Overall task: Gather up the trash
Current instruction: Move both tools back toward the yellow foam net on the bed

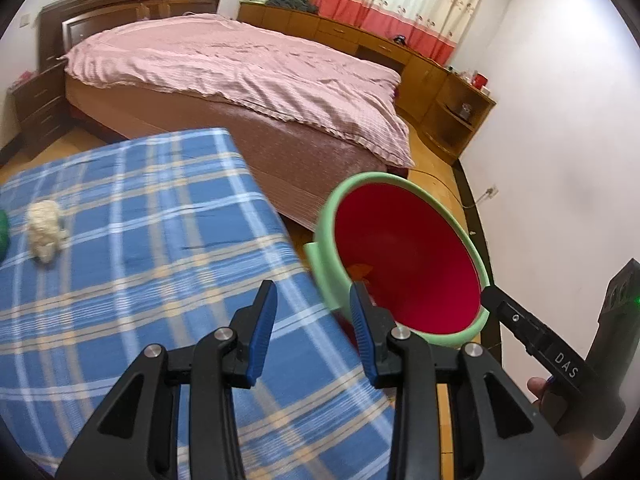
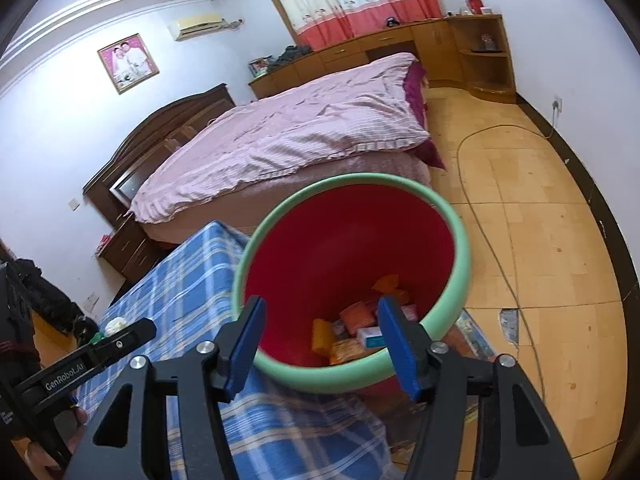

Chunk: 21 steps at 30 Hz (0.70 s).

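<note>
While the left gripper (image 1: 313,300) hangs over the edge of the blue plaid cloth (image 1: 140,240), its 2 blue-padded jaws stand apart with nothing between them, just cloth and a bit of bin rim showing through the gap. Same deal with the right gripper (image 2: 320,328): jaws spread wider, nothing pinched, and it's looking straight down into the bin (image 2: 452,300) from above the near rim.

The bin is red inside with a mint-green rim, sitting on the tiled floor (image 2: 540,260) just beside the cloth-covered surface. At the bottom there's already a pile of wrappers and small boxes (image 2: 356,332), mostly orange plus a couple of pale ones. From the left wrist view you only catch a sliver of orange down in there.

Still out on the plaid cloth: a crumpled whitish wad (image 1: 45,232), off to the left side and well apart from the left gripper. Right at the frame's left edge there's something green (image 1: 3,236) just beside the wad, but it's cut off so I can't tell what it is. The right wrist view shows the same 2 bits as small blobs past the other gripper's black finger.

Behind all that: a bed with a pink striped cover (image 1: 240,68), a dark headboard (image 1: 128,4), wooden cabinets (image 1: 420,64) under a red and cream curtain (image 1: 400,4), and a cable (image 2: 480,220) snaking across the floor.
</note>
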{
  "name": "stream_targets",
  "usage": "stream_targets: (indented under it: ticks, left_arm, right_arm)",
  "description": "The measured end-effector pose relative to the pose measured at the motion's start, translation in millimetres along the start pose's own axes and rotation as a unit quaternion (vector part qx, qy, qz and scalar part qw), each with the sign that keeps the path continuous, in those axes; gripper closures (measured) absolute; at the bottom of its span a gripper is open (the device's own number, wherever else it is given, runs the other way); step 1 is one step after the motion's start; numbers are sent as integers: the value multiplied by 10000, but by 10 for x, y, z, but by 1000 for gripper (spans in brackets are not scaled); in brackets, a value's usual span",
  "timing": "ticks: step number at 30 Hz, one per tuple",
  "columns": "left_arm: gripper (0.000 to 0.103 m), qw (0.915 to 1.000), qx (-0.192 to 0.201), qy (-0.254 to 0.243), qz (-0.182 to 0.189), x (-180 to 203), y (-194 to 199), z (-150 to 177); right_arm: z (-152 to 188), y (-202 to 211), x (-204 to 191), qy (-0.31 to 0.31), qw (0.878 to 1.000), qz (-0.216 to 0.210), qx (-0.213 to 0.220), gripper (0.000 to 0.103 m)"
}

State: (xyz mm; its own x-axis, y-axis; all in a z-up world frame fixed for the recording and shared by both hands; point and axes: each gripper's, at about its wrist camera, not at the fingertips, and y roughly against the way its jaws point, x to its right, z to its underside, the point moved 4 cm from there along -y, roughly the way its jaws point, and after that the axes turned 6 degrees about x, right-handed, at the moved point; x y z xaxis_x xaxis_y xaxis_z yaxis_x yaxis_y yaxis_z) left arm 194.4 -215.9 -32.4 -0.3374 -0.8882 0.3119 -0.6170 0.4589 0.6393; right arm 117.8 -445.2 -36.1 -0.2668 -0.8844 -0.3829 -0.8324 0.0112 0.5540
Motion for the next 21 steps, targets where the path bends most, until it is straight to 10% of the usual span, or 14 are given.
stream_targets:
  ticks: [21]
  left_arm:
    - [65, 9923, 152, 226, -1207, -1146, 1192, 179]
  right_arm:
    - [445, 387, -954, 519, 9962, -678, -167, 36]
